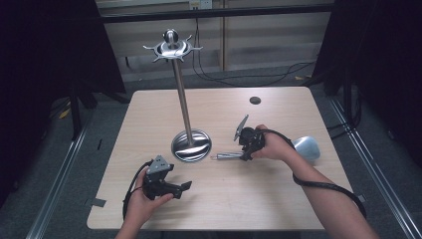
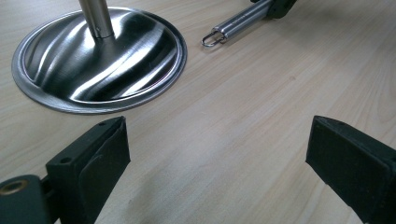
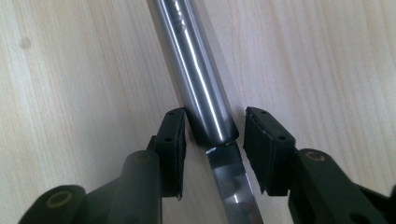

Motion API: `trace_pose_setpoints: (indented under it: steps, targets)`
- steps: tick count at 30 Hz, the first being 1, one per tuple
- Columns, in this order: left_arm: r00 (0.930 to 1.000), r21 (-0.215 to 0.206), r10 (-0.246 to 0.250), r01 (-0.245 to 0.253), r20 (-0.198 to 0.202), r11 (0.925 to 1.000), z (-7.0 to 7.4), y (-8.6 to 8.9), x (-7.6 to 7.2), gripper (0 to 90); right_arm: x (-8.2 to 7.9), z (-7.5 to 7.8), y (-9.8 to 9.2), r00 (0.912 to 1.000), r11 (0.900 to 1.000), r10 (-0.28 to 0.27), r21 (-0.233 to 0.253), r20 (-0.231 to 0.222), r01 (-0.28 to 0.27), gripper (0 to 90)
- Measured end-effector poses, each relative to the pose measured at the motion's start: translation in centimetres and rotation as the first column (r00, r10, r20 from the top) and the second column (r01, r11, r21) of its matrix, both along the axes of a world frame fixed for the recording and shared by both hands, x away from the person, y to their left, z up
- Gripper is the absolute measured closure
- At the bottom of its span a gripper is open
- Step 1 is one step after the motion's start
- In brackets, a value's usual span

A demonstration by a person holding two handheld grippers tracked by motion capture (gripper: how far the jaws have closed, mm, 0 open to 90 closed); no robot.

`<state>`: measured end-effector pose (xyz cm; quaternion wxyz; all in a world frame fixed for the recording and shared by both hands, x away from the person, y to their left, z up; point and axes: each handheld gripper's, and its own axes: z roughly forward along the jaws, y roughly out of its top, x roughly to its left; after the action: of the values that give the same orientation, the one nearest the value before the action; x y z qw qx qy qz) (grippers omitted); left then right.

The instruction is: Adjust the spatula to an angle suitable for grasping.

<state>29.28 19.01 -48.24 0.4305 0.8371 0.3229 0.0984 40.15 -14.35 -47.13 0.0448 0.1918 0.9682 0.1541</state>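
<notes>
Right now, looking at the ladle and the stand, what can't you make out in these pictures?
- Ladle: in the high view the right hand and right gripper cover its middle.
- Ladle grip: in the right gripper view the jaws flank the handle; whether both pads touch is unclear.
- Stand: the left gripper view's top edge cuts off its pole.
- Dark round spot on the table: too small to identify.

- One wooden worktop [image 1: 278,199].
- One tall steel stand [image 1: 182,99], with one round base [image 2: 70,70] and one crown of hooks [image 1: 171,49] on top.
- One steel ladle, counted by its one tubular handle [image 3: 198,79] and its one bowl [image 1: 307,147].
- Two grippers: left gripper [image 2: 219,158], right gripper [image 3: 212,149].
- One dark round hole [image 1: 255,100] in the worktop.
</notes>
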Motion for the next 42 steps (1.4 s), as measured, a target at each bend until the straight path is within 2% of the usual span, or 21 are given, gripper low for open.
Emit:
trace_pose_setpoints:
  steps: [2,3,4,7,9,10,13,15,17,22,25,26,34,35,37,39,40,41,42]
  targets:
    - [1.0,0.005,0.0,0.0,0.0,1.0,0.0,0.0,0.0,5.9,0.0,-0.1,0.0,1.0,1.0,0.002,-0.007,-0.007,-0.002,60.9]
    - [1.0,0.005,0.001,-0.001,0.0,1.0,0.0,0.0,0.0,5.9,-0.1,-0.2,0.0,0.9996,1.0,-0.019,-0.003,-0.023,0.019,62.7]
    - [1.0,0.001,-0.001,0.001,0.001,1.0,0.0,0.0,0.0,6.0,0.1,-0.2,-0.1,0.9997,1.0,-0.006,0.004,-0.025,0.006,62.9]
    - [1.0,0.002,-0.001,0.001,0.001,1.0,0.0,0.0,0.0,6.0,0.1,-0.2,-0.2,0.9984,1.0,-0.023,0.014,-0.051,0.024,63.3]
    - [1.0,-0.004,0.004,-0.004,-0.001,1.0,0.0,0.0,0.0,6.0,-0.1,-0.1,-0.1,0.9984,1.0,-0.017,-0.001,-0.054,0.017,64.2]
    - [1.0,-0.005,0.004,-0.004,-0.002,1.0,0.0,0.0,0.0,6.0,-0.1,-0.1,0.0,0.9992,1.0,0.01,-0.006,-0.04,-0.01,64.9]
    - [1.0,-0.003,0.002,-0.002,-0.001,1.0,0.0,0.0,0.0,6.0,-0.4,0.0,0.3,0.998,0.999,0.04,-0.027,-0.049,-0.041,66.9]
    - [1.0,-0.01,0.004,-0.004,0.0,0.9999,0.0,-0.1,0.0,6.0,-0.6,0.0,0.4,0.998,0.999,0.02,-0.032,-0.06,-0.022,67.3]
    - [1.0,-0.01,0.007,-0.007,-0.002,0.9999,0.0,-0.1,0.0,6.0,-0.6,0.0,0.4,0.9979,0.999,0.036,-0.032,-0.054,-0.037,67.4]
    - [1.0,-0.002,0.003,-0.003,0.0,1.0,0.0,0.0,0.0,6.1,-1.0,0.1,0.5,0.9951,0.997,0.035,-0.059,-0.092,-0.041,67.4]
    - [1.0,-0.002,0.006,-0.006,0.002,1.0,0.0,0.0,0.0,6.2,-1.0,0.1,0.5,0.9951,0.996,0.052,-0.065,-0.084,-0.057,67.4]
    - [1.0,-0.012,0.006,-0.006,0.003,0.9999,-0.1,0.0,0.0,6.2,-1.1,0.1,0.5,0.9955,0.996,0.052,-0.061,-0.079,-0.057,67.0]
    - [1.0,-0.007,0.004,-0.004,0.005,1.0,0.0,0.1,0.0,6.2,-1.4,0.1,0.3,0.9948,0.997,0.051,-0.048,-0.088,-0.056,68.6]
    - [0.9999,-0.003,0.007,-0.007,0.008,1.0,0.1,0.1,0.0,6.2,-1.4,0.1,0.2,0.9949,0.997,0.061,-0.04,-0.08,-0.065,68.9]
    - [0.9999,-0.004,0.008,-0.008,0.01,1.0,0.1,0.1,0.0,6.2,-1.5,0.1,0.1,0.9949,0.998,0.057,-0.037,-0.084,-0.06,69.2]
    - [1.0,-0.011,0.008,-0.008,0.004,0.9999,0.1,0.1,0.1,6.2,-1.7,0.1,0.0,0.9967,0.998,0.046,-0.029,-0.066,-0.048,70.1]
    - [1.0,-0.01,0.007,-0.007,0.005,0.9999,0.1,0.1,0.1,6.2,-1.8,0.2,-0.3,0.998,0.999,0.034,-0.007,-0.053,-0.035,70.3]
    - [1.0,-0.016,0.008,-0.008,0.002,0.9998,0.1,0.1,0.1,6.2,-1.8,0.2,-0.3,0.998,0.999,0.034,-0.007,-0.053,-0.035,70.3]
    - [0.9999,-0.02,0.01,-0.009,0.004,0.9998,0.1,0.0,0.1,6.2,-2.0,0.4,-0.5,0.9981,1.0,0.012,0.022,-0.06,-0.011,70.4]
